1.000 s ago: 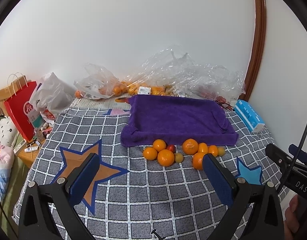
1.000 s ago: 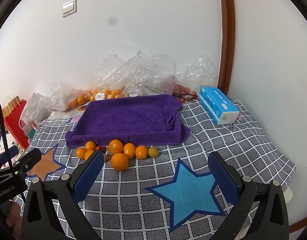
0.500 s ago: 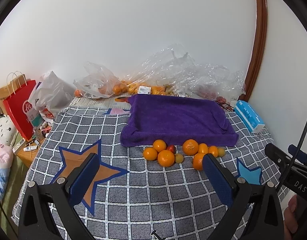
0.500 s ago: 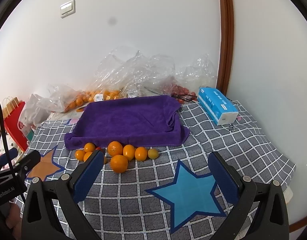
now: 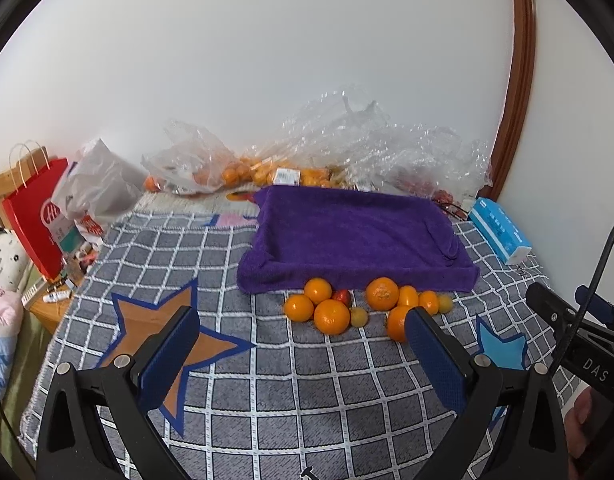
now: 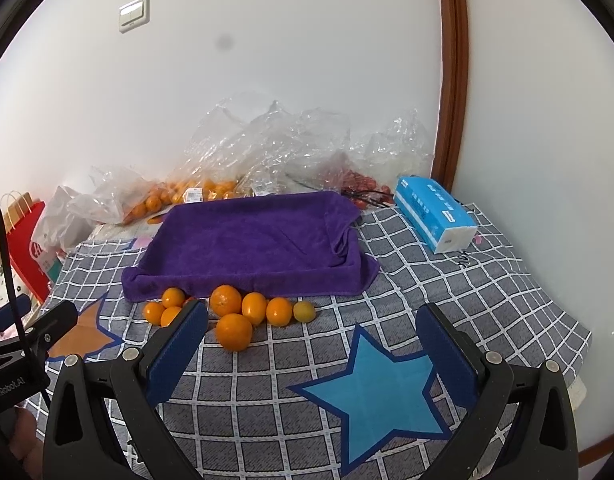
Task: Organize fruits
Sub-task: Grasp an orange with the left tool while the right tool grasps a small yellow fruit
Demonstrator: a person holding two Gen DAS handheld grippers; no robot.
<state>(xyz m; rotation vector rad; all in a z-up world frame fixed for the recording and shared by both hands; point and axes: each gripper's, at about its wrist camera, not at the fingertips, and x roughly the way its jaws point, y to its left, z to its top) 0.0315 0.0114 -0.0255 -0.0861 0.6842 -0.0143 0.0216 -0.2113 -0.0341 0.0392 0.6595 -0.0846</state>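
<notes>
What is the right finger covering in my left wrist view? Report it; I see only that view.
Observer: An orange, whole in the right wrist view, lying in front of the row of fruit beside the purple towel.
Operator: Give me the right gripper's state.
Observer: The right gripper is open and empty.
Operator: Say what lies ahead of it.
Observer: A whole blue star on the checked bedspread, nearer than the fruit.
</notes>
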